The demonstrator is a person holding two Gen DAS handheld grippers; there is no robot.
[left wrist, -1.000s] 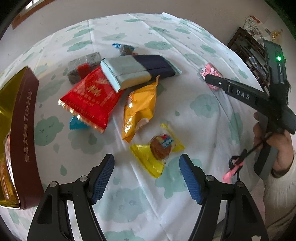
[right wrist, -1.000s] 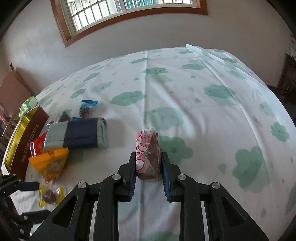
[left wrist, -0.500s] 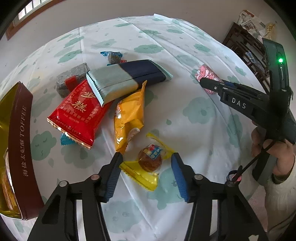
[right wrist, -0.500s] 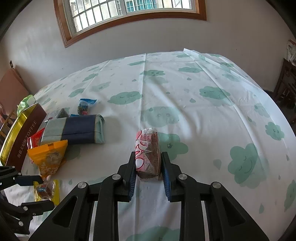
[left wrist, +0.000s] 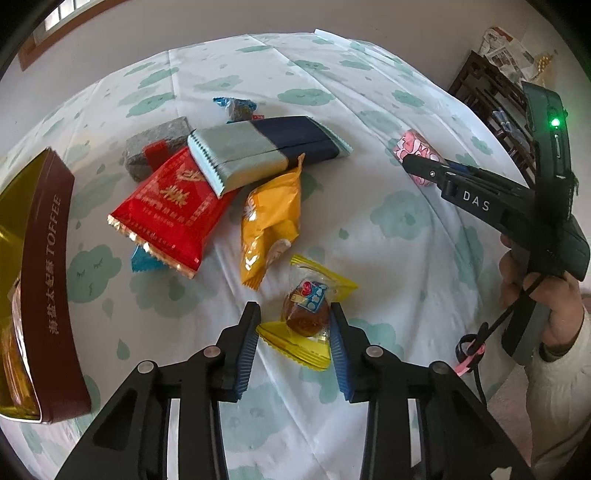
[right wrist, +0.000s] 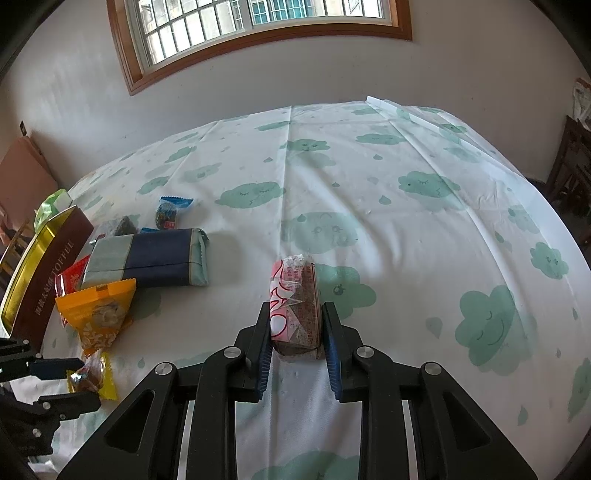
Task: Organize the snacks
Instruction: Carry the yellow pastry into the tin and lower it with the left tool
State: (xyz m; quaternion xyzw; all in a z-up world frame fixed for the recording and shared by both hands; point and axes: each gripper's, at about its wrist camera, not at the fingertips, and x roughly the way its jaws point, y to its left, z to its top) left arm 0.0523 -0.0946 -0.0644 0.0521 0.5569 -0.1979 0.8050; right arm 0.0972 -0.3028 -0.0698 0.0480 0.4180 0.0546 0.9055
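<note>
Wide open cloth to the right of the right gripper (right wrist: 295, 336): the cloud-print tablecloth (right wrist: 424, 229) runs bare all the way to the bench's far edge and right side. The crowd is on the left. There the toffee tin (left wrist: 44, 280) stands open at the bench's left edge, and a red packet (left wrist: 173, 210), a two-tone blue pack (left wrist: 266, 151) lying across it and an orange pouch (left wrist: 271, 225) are heaped just beside it.

The left gripper (left wrist: 293, 328) has just been closing, and its blue pads sit either side of the yellow-wrapped cake (left wrist: 306, 314); the right pad is against the wrapper (the left pad seems only to meet the crinkled yellow edge, hard to be sure). The cake lies on the cloth, just in front of the orange pouch.

The right gripper is clenched on the pink-wrapped cake (right wrist: 295, 302), which rests on the cloth well right of the heap, its near end hidden between the pads.

A small blue-wrapped sweet (left wrist: 238, 107) and a grey block (left wrist: 155, 147) sit behind the heap; a blue wrapper corner pokes out beneath the red packet, the rest covered. The tin's contents are cut off at the frame edge.

White walls, a wood-framed barred window (right wrist: 258, 33), dark furniture (left wrist: 495, 96) at right.
</note>
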